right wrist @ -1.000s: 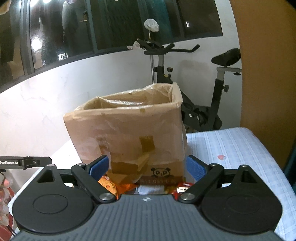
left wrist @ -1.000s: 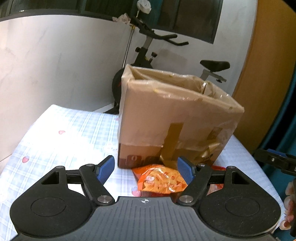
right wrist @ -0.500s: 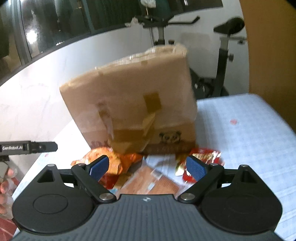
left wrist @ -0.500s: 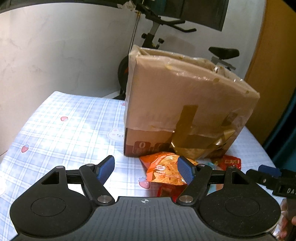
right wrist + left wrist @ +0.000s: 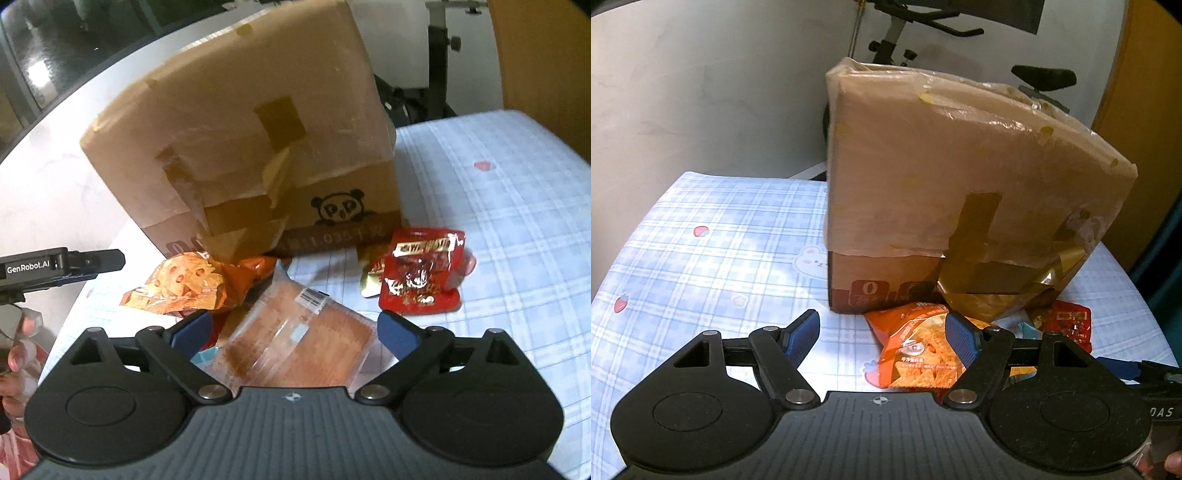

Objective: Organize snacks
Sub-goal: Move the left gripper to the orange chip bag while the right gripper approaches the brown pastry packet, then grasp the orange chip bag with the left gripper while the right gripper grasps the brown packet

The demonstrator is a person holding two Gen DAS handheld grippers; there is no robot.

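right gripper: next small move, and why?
Probably ease the right gripper a little further down and close on the clear-wrapped brown snack pack. Its jaws have just been opening and stand wide. The pack lies flat on the tablecloth, framed between the fingers, with nothing gripped yet. The cardboard box stands just behind.

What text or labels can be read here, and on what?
"GenRobot.AI": left gripper body, right wrist view.
"0": red panel low on the cardboard box.
"DAS": right gripper body, cut off.
Orange chip bag, red packet, barcode label: too blurred.
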